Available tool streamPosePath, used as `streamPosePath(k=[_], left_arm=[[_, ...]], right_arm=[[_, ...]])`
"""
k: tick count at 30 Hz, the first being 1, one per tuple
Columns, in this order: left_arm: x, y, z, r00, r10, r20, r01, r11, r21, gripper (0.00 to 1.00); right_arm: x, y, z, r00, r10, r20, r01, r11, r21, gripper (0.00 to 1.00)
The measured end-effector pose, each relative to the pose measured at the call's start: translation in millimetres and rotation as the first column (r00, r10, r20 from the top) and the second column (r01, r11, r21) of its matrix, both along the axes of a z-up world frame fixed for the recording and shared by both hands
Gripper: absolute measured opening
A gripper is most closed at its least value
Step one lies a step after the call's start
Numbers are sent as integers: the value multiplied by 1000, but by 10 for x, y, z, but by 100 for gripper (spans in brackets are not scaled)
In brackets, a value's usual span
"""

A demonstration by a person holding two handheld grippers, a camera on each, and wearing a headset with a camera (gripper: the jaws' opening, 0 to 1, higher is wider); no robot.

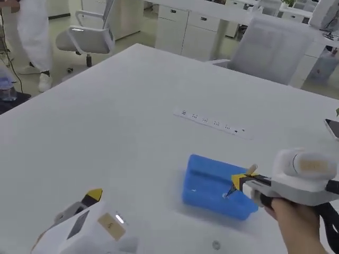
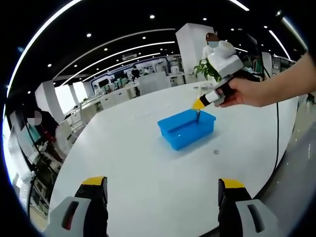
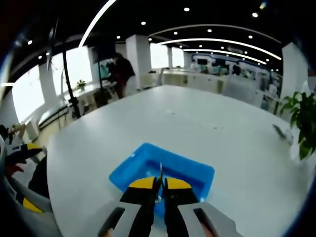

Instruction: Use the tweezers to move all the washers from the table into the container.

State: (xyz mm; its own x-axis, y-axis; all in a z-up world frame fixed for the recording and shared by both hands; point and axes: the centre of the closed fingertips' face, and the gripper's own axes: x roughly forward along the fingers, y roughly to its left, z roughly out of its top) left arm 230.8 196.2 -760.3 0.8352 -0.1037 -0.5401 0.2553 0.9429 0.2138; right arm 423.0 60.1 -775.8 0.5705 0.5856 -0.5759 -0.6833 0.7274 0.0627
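A blue container [image 1: 212, 182] sits on the white table [image 1: 116, 121]. My right gripper [image 1: 239, 181] hovers over its right side, shut on thin metal tweezers [image 1: 229, 193] whose tips point down into it. In the right gripper view the tweezers [image 3: 160, 177] stick out between the closed yellow-tipped jaws above the container [image 3: 143, 165]; whether they hold a washer I cannot tell. One small washer [image 1: 215, 244] lies on the table in front of the container, also seen as the washer [image 2: 215, 151] right of the container [image 2: 185, 129]. My left gripper [image 2: 162, 197] stands open, low at the near left [image 1: 91, 197].
A white power strip [image 1: 209, 121] lies across the table behind the container. A phone [image 1: 332, 127] rests at the right edge. Office chairs [image 1: 87, 37] and desks stand beyond the far edge, and a person stands at the far left. A potted plant [image 3: 301, 118] is at the right.
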Motion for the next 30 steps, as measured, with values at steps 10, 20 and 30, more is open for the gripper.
streamPosePath(k=[10,20,30], left_arm=[[-2,-18,-33,1000,-9,-10,9,1000,1,95],[8,-27,-57,1000,-11,-3,11,1000,-7,95],[16,-18,-32,1000,-7,21,7,1000,-9,94]], right_arm=[[9,30,-234,999,17,-35,-18,999,-47,2],[16,13,-314,999,14,-39,-17,998,-67,3],[2,19,-303,1000,9,-28,-11,997,-76,3]])
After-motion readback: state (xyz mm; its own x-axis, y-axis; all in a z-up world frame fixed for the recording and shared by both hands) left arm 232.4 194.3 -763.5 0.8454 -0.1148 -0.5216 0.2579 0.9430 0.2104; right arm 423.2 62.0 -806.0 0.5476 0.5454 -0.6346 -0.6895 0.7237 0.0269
